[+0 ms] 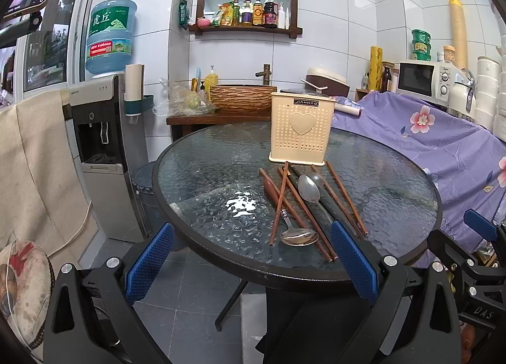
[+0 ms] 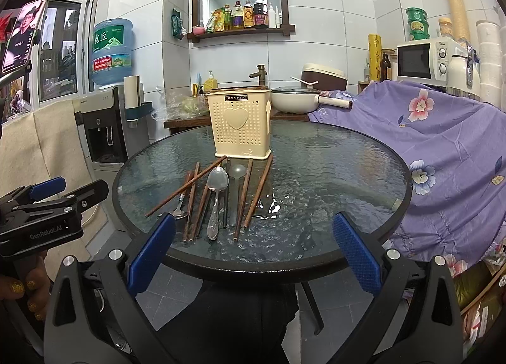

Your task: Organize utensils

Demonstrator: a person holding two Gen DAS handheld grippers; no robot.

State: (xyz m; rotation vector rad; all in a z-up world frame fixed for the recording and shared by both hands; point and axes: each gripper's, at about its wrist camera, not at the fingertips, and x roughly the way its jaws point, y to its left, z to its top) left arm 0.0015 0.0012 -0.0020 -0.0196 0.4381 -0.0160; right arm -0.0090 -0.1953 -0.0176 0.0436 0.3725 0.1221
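Nothing gripped yet: both grippers are held wide and empty before the table.

A chopstick (image 2: 186,186) from the loose pile is judged the first pick for the cream utensil holder (image 2: 241,123); left gripper (image 1: 253,261), right gripper (image 2: 253,251).

Your left gripper (image 1: 251,261) and right gripper (image 2: 253,251) are black frames with silver screws at the joints, each with two fingers faced in blue, dimpled pads (image 2: 355,251). White lettering reads "GenRobot.AI" on the left body and "DAS" on the right. Your nails (image 2: 15,287) carry gold glitter polish.
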